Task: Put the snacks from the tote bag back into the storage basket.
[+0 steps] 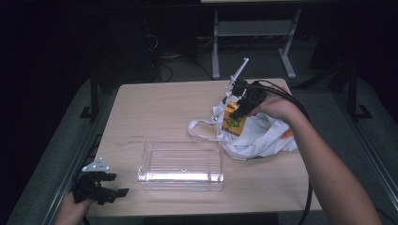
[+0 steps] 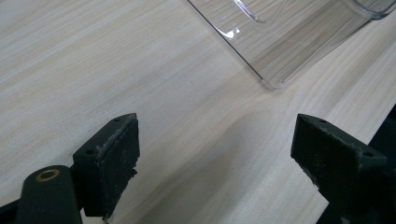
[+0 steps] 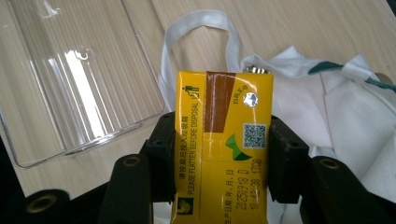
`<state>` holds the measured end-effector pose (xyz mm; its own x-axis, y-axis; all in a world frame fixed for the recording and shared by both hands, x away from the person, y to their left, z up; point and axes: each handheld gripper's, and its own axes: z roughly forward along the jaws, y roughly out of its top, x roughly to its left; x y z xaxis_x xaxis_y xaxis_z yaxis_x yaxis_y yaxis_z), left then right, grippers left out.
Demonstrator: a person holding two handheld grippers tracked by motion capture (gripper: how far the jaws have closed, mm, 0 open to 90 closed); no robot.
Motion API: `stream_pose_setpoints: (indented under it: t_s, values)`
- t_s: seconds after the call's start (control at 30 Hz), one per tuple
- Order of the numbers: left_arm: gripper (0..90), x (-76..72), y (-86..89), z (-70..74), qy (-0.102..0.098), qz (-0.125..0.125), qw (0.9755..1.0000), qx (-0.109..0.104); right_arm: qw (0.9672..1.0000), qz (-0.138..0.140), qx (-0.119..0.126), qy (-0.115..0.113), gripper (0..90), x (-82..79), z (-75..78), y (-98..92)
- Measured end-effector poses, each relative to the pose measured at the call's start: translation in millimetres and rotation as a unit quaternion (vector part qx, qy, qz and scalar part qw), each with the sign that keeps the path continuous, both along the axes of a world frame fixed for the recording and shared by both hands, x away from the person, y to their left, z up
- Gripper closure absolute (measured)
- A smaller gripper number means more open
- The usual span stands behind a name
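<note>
My right gripper point(image 1: 238, 112) is shut on a yellow drink carton point(image 1: 234, 121), held above a crumpled white cloth bag point(image 1: 263, 136) at the table's right. In the right gripper view both pads press the sides of the yellow drink carton point(image 3: 222, 140), with the white cloth bag point(image 3: 336, 107) behind it. A clear plastic bin point(image 1: 180, 164) stands at the table's middle front, with nothing inside. My left gripper point(image 1: 115, 184) rests at the table's front left corner, open. In the left gripper view its jaws stand wide apart over bare wood, and the clear plastic bin point(image 2: 289, 42) lies ahead.
The light wooden table point(image 1: 159, 108) has bare room at its left and back. One white bag strap point(image 1: 202, 129) loops out toward the bin. A cable trails from the right gripper along the forearm. Dark floor and a metal frame lie beyond the table.
</note>
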<state>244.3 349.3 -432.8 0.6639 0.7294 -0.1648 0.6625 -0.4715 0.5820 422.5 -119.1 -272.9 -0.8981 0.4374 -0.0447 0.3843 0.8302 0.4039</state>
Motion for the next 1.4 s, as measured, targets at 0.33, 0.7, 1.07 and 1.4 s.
stream_pose_setpoints:
  t_s: [0.33, 0.7, 1.07, 1.4]
  values:
    - [15.3, -0.1, -0.1, 0.5, -0.001, 0.0, 1.0, 0.0, 0.9993, 0.038, -0.005, -0.002, 52.5, -9.7, 7.9, 17.9]
    - [15.3, -0.1, -0.5, 0.5, -0.001, -0.001, 1.0, -0.001, 0.996, 0.09, -0.006, -0.004, 52.5, -20.0, 11.5, 40.3]
    - [15.3, -2.1, 1.3, 1.2, -0.001, 0.0, 1.0, 0.0, 0.9904, 0.138, -0.006, -0.002, 52.5, -23.5, 6.1, 58.0]
    - [15.3, -6.7, 3.7, 2.0, -0.002, 0.008, 1.0, -0.001, 0.9837, 0.179, -0.009, 0.005, 52.5, -25.6, -0.6, 70.3]
